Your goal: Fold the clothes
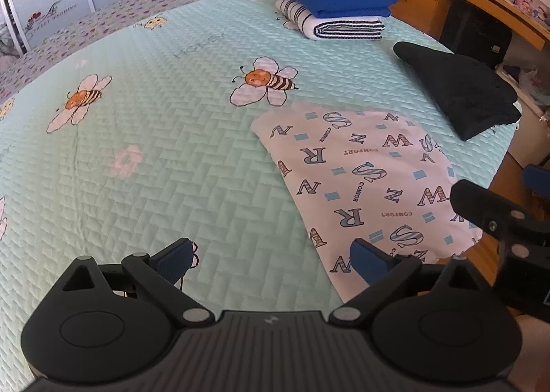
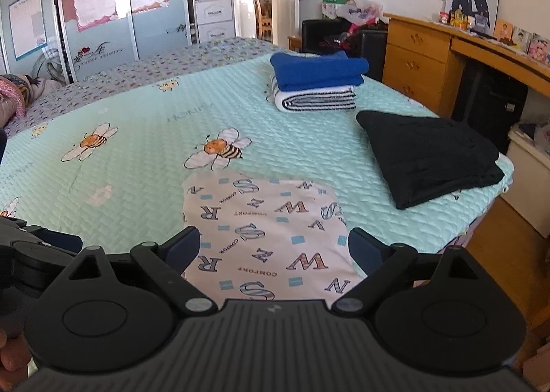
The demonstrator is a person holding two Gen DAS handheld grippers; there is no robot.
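1. Right gripper (image 2: 274, 247) hangs with fingers wide, empty, directly over the lettered cloth (image 2: 264, 237).
2. Left gripper (image 1: 271, 259), fingers wide, has the cloth to its right.
3. Cloth lies flat at the bed (image 2: 144, 158) edge, long axis running away from the fingers; right hand nearer.

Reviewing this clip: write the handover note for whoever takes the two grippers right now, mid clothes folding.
Left gripper: open, empty, over the quilt beside the letter-print garment.
Right gripper: open, empty, above that garment's near edge.
Done: blue garment stacked on striped garment at the far side; black garment folded near the right edge.
Left: the letter-print piece lies flat and looks not fully folded; finish it, then set it with the others.
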